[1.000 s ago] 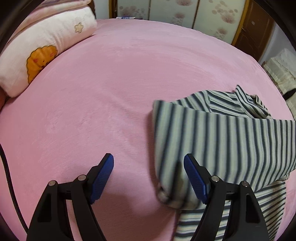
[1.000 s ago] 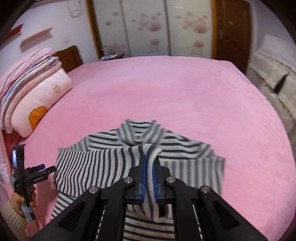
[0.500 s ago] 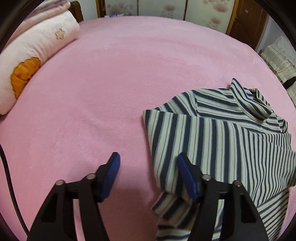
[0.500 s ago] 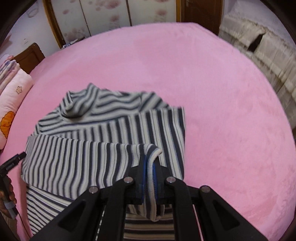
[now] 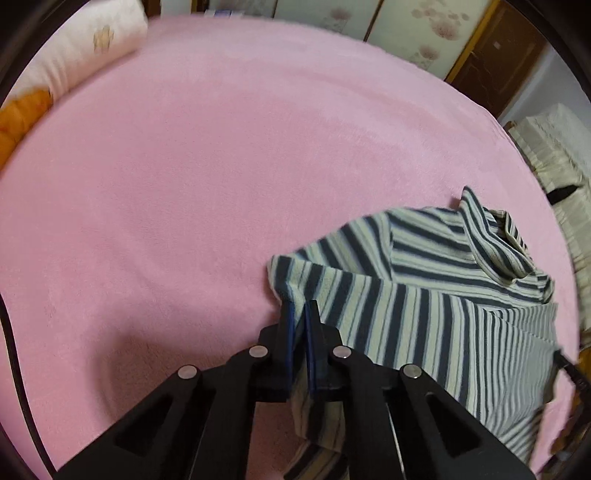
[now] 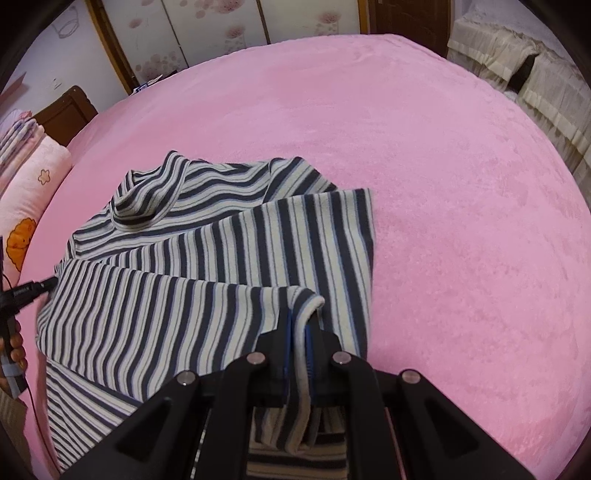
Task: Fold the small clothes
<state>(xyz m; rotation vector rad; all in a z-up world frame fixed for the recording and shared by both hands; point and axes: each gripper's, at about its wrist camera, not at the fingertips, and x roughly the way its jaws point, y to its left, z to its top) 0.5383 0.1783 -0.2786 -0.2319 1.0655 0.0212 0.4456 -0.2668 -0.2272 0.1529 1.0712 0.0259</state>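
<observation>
A small navy-and-cream striped turtleneck top [image 6: 221, 254] lies partly folded on the pink bed [image 6: 443, 184]. Its collar [image 6: 147, 199] points to the far side. My right gripper [image 6: 298, 325] is shut on a folded edge of the top near its right side. In the left wrist view the same top [image 5: 424, 317] lies to the right, and my left gripper [image 5: 300, 314] is shut on its left folded corner. The left gripper's tip also shows in the right wrist view [image 6: 33, 288] at the top's left edge.
A pink-and-white pillow with an orange print [image 5: 44, 85] lies at the bed's far left, also in the right wrist view [image 6: 26, 206]. A cream ruffled bedspread [image 6: 535, 81] lies beyond the bed's right side. Wardrobe doors [image 6: 221, 33] stand at the back.
My left gripper, open beside the top's left corner before, has closed on that corner. My right gripper stayed shut on the top and has carried its fold rightward over the body.
</observation>
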